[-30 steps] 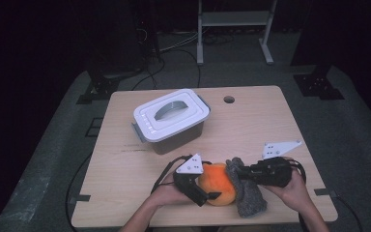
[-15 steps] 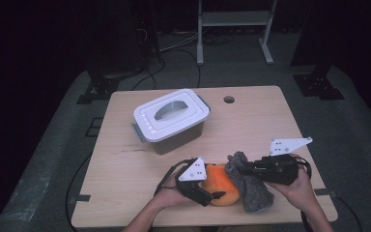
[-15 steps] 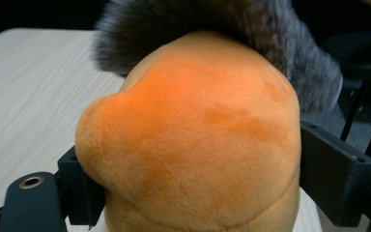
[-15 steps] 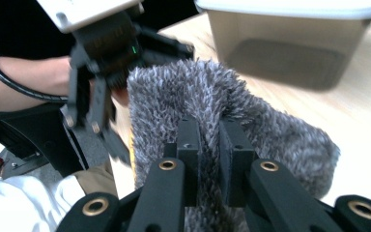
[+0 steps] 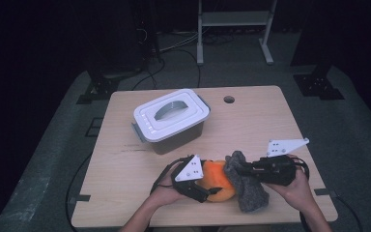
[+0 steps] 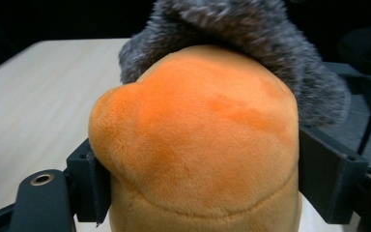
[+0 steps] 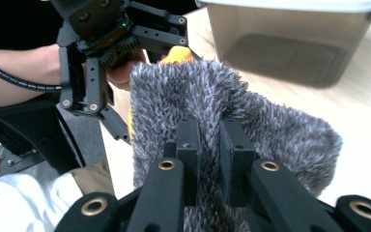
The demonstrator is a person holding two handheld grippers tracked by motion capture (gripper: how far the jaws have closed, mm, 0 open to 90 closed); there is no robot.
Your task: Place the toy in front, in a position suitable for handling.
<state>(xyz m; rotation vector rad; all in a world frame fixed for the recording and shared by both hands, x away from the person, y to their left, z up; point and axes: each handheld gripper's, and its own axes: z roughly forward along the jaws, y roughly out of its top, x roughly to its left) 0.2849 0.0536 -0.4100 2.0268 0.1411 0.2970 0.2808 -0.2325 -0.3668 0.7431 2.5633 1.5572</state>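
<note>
A: From the high view, where's the round orange plush toy [image 5: 217, 181]?

B: Near the worktop's [image 5: 270, 121] front edge, under a shaggy grey cloth [image 5: 246, 186].

A: The left gripper [image 6: 198, 159] view?

B: Its jaws have just been closing and now squeeze the toy's velvety sides.

A: Right gripper [image 7: 211, 145]?

B: Jaws pressed together, pinching the grey pile; the lidded grey plastic box [image 7: 294, 43] stands behind.

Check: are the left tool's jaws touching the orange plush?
Touching. In the left gripper view, both jaws press the orange plush, held in the left tool.

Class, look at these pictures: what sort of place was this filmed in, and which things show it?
Probably a recording studio or lab: a lone wooden table on grey floor matting, dark surroundings, trailing cables and a metal stand behind.
</note>
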